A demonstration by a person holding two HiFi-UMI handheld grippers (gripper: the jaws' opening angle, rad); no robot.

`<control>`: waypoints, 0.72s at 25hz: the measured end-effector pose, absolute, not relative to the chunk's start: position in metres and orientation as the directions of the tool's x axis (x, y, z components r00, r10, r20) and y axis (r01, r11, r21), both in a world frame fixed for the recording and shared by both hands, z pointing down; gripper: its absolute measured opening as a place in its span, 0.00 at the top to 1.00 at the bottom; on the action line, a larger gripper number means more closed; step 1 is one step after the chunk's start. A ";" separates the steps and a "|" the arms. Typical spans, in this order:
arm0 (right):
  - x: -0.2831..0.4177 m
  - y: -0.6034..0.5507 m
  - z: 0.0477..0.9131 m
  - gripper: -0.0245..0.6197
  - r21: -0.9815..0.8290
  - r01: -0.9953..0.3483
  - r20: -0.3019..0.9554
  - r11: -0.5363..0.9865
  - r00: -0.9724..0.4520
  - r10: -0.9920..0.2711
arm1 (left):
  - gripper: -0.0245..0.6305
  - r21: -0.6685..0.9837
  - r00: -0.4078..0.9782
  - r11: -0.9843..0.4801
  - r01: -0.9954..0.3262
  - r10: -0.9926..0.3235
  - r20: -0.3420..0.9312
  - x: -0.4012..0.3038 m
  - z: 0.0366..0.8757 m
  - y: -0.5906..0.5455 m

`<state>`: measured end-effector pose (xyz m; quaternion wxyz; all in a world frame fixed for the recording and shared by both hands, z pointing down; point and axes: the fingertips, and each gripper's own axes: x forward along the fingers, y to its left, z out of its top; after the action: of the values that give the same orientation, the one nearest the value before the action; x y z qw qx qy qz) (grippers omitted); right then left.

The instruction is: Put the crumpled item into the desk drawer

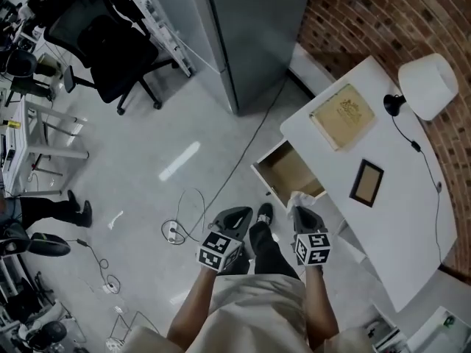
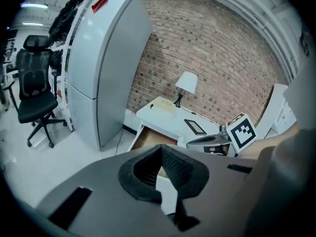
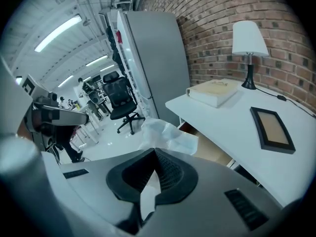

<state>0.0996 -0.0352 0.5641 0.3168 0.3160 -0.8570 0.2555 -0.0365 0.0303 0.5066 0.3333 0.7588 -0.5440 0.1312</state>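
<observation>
white crumpled paper (image 3: 165,135) sits pinched in my right claw (image 3: 155,151), jaws squeezed narrow on it, close to the front of the open drawer (image 1: 288,171) in the white desk (image 1: 401,234). my left claw (image 2: 161,148) is closed on nothing, beside the right one.

White desk (image 1: 412,226) (drawer (image 1: 289,170) open) bears book (image 1: 341,115), frame (image 1: 366,183), lamp (image 1: 428,85).
</observation>
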 end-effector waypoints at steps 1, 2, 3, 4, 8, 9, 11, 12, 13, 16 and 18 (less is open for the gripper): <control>0.101 -0.040 0.572 0.92 -0.240 -0.699 0.713 0.674 -0.598 -0.366 | 0.94 0.362 0.376 -0.187 -0.913 -0.730 0.571 -0.034 0.512 0.025; 0.101 -0.044 0.580 0.92 -0.242 -0.692 0.720 0.680 -0.597 -0.352 | 0.94 0.363 0.379 -0.191 -0.912 -0.727 0.573 -0.031 0.517 0.019; 0.102 -0.048 0.588 0.92 -0.243 -0.685 0.727 0.686 -0.597 -0.339 | 0.94 0.370 0.385 -0.192 -0.909 -0.728 0.568 -0.028 0.520 0.012; 0.103 -0.051 0.595 0.92 -0.243 -0.679 0.733 0.693 -0.596 -0.327 | 0.94 0.383 0.390 -0.190 -0.904 -0.732 0.558 -0.026 0.523 0.006; 0.105 -0.063 0.618 0.92 -0.222 -0.645 0.754 0.731 -0.589 -0.291 | 0.94 0.391 0.392 -0.187 -0.901 -0.739 0.548 -0.028 0.534 -0.007; 0.105 -0.065 0.623 0.92 -0.203 -0.632 0.762 0.748 -0.581 -0.284 | 0.94 0.388 0.390 -0.188 -0.902 -0.737 0.552 -0.030 0.538 -0.008; 0.105 -0.067 0.634 0.92 -0.155 -0.600 0.781 0.785 -0.561 -0.274 | 0.94 0.383 0.389 -0.188 -0.904 -0.732 0.559 -0.032 0.543 -0.008; 0.106 -0.068 0.639 0.92 -0.137 -0.587 0.788 0.798 -0.553 -0.272 | 0.94 0.380 0.390 -0.190 -0.905 -0.728 0.564 -0.033 0.545 -0.008; 0.105 -0.070 0.643 0.92 -0.126 -0.581 0.793 0.804 -0.546 -0.271 | 0.94 0.377 0.392 -0.195 -0.905 -0.725 0.567 -0.034 0.547 -0.008; 0.104 -0.073 0.651 0.92 -0.114 -0.590 0.802 0.799 -0.530 -0.277 | 0.94 0.383 0.407 -0.206 -0.900 -0.711 0.574 -0.038 0.556 -0.007; 0.102 -0.076 0.655 0.92 -0.104 -0.600 0.805 0.793 -0.519 -0.287 | 0.94 0.395 0.423 -0.217 -0.893 -0.703 0.572 -0.039 0.561 -0.007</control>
<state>0.1024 -0.0757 0.6553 0.4152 0.2606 -0.8510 0.1883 -0.0393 -0.0066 0.5614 0.3489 0.7680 -0.5195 0.1362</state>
